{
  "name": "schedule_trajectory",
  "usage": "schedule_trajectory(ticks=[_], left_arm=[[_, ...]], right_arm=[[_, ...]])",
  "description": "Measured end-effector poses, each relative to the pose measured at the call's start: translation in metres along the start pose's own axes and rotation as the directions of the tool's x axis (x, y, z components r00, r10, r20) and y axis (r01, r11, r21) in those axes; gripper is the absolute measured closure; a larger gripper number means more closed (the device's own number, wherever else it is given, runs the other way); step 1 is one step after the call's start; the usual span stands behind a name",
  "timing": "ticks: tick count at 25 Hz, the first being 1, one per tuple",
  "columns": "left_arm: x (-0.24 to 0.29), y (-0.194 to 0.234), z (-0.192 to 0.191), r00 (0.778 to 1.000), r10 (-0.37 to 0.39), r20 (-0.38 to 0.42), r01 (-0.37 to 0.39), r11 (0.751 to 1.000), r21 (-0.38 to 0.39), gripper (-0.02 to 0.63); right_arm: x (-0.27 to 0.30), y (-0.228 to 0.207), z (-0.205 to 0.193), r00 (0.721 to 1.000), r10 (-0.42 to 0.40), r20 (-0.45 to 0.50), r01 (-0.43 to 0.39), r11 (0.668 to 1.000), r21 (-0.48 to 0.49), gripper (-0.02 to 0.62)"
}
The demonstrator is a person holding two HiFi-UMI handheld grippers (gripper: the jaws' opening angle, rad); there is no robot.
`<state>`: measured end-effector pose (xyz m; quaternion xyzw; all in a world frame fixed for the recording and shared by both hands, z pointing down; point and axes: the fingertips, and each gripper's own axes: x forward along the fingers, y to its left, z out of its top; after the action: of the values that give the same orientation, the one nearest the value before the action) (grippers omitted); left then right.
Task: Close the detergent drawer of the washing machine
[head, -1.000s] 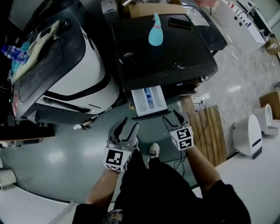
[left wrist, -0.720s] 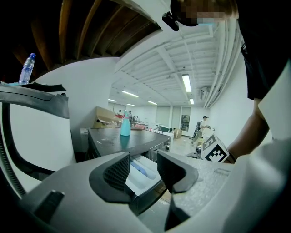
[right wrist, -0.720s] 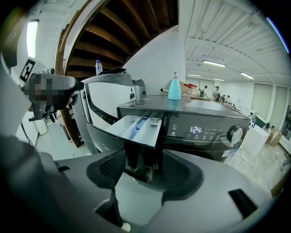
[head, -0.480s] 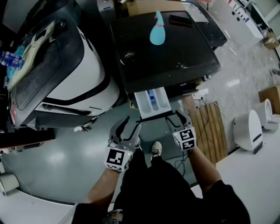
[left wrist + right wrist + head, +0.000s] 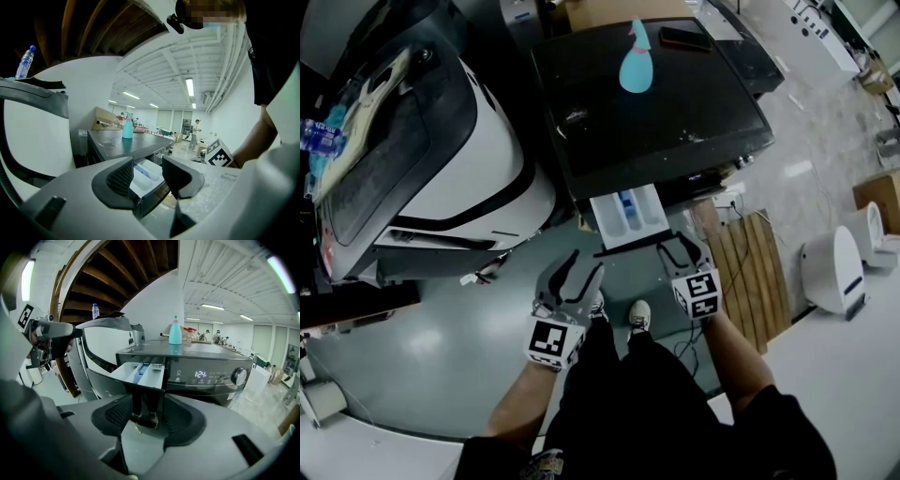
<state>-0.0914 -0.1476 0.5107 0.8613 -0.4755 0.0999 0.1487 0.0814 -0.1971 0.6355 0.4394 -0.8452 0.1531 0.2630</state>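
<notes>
The detergent drawer (image 5: 628, 216) stands pulled well out at the left end of the washing machine's (image 5: 675, 112) front, so none of the closing is done. Its white compartments flank a blue insert, and I see no detergent in them. The right tongs (image 5: 680, 248) have just been narrowing but stand spread, with the drawer's dark front panel between them, not visibly pinched. The left tongs (image 5: 584, 265) are spread and empty.

Black, white and blue

The washing machine (image 5: 656, 103) is shiny black, its detergent drawer (image 5: 628, 217) white with a blue bit, the bottle (image 5: 634, 67) light blue. The left gripper (image 5: 584, 264) and right gripper (image 5: 679, 247) are grey with black-and-white squares.
</notes>
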Motion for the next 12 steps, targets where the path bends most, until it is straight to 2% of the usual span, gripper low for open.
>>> schedule_trajectory(ticks=[12], left_arm=[[-0.003, 0.012, 0.005, 1.0, -0.011, 0.008, 0.011, 1.0, 0.004, 0.43]], right_arm=[[0.019, -0.007, 0.015, 0.998, -0.061, 0.019, 0.061, 0.998, 0.028, 0.391]])
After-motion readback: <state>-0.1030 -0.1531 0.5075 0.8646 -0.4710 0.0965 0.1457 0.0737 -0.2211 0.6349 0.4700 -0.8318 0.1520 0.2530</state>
